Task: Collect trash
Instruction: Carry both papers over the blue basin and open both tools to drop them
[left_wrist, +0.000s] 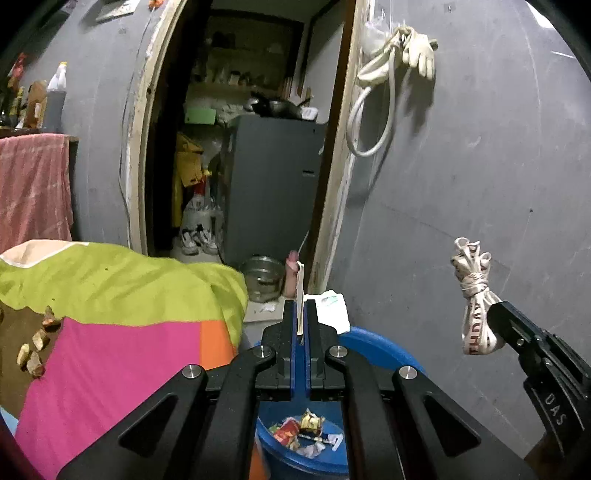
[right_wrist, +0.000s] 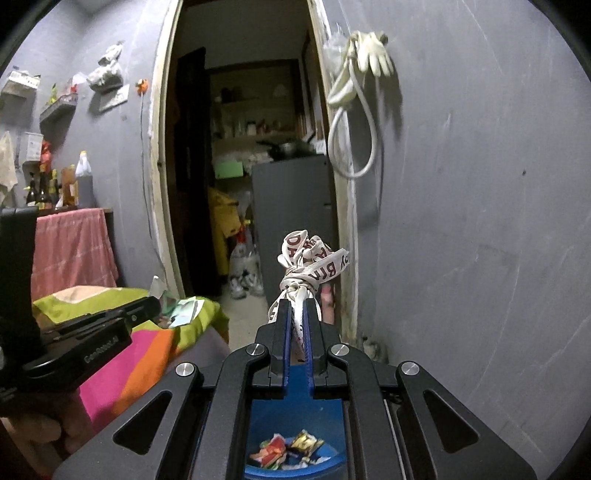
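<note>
- While both my grippers hang over the blue bin (left_wrist: 373, 350), the job looks partly done: wrappers (left_wrist: 303, 430) already lie at its bottom, directly beneath my jaws.
- My left gripper (left_wrist: 302, 317) is pressed together on 1 thin pale card (left_wrist: 300, 291), standing edge-on between the pads.
- My right gripper (right_wrist: 298, 314) pinches 1 knotted bundle of printed ribbon (right_wrist: 308, 266), sticking out ahead of the tips.
- Left to do, I judge: drop both pieces into the bin below.
- Possibly more to fetch: brown scraps (left_wrist: 35, 350) on the bright bedcover (left_wrist: 110, 350), to the left of my left gripper; at least 5, count uncertain.
- Counts: 1 bin, 2 held items, 2 grippers; wrappers in the bin too jumbled to number.
</note>
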